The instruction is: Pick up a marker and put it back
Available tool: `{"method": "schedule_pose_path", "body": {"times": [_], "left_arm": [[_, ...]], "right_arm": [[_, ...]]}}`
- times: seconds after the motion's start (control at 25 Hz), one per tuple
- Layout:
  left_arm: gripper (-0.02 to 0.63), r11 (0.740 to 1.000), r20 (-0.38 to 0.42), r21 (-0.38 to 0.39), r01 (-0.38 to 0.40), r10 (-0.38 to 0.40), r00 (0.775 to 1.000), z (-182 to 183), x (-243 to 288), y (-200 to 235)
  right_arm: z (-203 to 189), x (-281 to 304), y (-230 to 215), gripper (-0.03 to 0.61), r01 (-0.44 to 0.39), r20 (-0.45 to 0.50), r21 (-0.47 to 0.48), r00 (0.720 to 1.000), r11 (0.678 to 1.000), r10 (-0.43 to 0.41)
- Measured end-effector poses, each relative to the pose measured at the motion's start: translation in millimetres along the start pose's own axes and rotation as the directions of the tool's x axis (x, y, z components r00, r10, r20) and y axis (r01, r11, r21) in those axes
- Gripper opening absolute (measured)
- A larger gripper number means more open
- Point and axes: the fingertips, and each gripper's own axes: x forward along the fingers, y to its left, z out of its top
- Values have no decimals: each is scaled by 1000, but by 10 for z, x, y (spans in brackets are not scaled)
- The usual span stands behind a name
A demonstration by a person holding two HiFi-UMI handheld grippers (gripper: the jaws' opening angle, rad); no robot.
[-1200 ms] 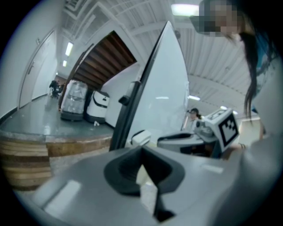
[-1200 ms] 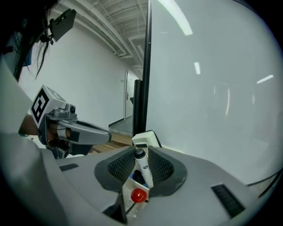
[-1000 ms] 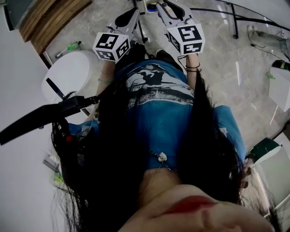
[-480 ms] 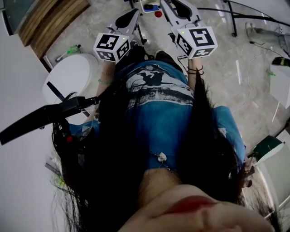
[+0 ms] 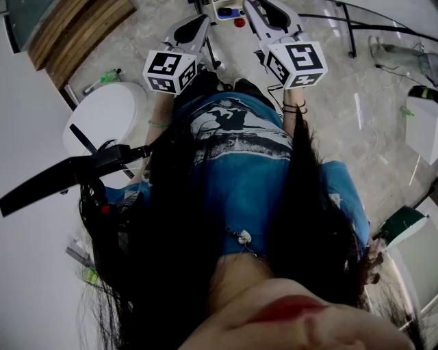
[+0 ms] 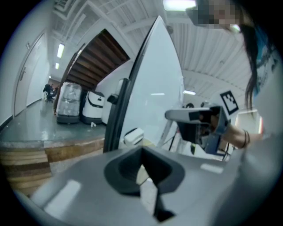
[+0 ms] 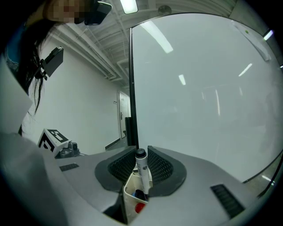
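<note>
My right gripper [image 7: 140, 155] is shut on a white marker [image 7: 142, 172] with a dark cap, held upright between the ribbed pads. Just below it sits a small white holder [image 7: 129, 194] with a red cap [image 7: 139, 208] and a blue one inside. A whiteboard [image 7: 199, 97] fills the view behind. In the head view the holder [image 5: 229, 11] lies between both grippers at the top edge. My left gripper [image 6: 141, 152] is shut with nothing in it, its jaws meeting at the tip. From the left gripper view, the right gripper [image 6: 199, 117] shows to the right.
The whiteboard's dark frame [image 6: 117, 114] stands edge-on before the left gripper. A round white seat [image 5: 106, 113] sits at the left, a green pen [image 5: 102, 74] on the floor beside wooden steps [image 5: 75, 27]. Cables and a black stand leg [image 5: 354, 31] lie to the right.
The right gripper's marker cube has shifted up and right in the head view, and the holder with its red cap now shows beside it. The left gripper has stayed put.
</note>
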Motion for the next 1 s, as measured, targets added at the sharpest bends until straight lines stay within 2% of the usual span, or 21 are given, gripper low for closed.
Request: {"method": "schedule_pose_path", "body": {"times": [0.2, 0.68, 1.0], "left_arm": [[-9, 998, 53, -54, 18, -15, 998, 84, -13, 1], [-9, 999, 41, -48, 20, -18, 999, 52, -2, -4], [-9, 999, 32, -52, 12, -10, 999, 33, 1, 3]], "right_arm": [[-12, 12, -3, 86, 1, -9, -5, 1000, 1000, -1], [-35, 19, -6, 85, 3, -17, -16, 1000, 1000, -4], [-229, 65, -92, 84, 47, -103, -154, 993, 987, -63]]}}
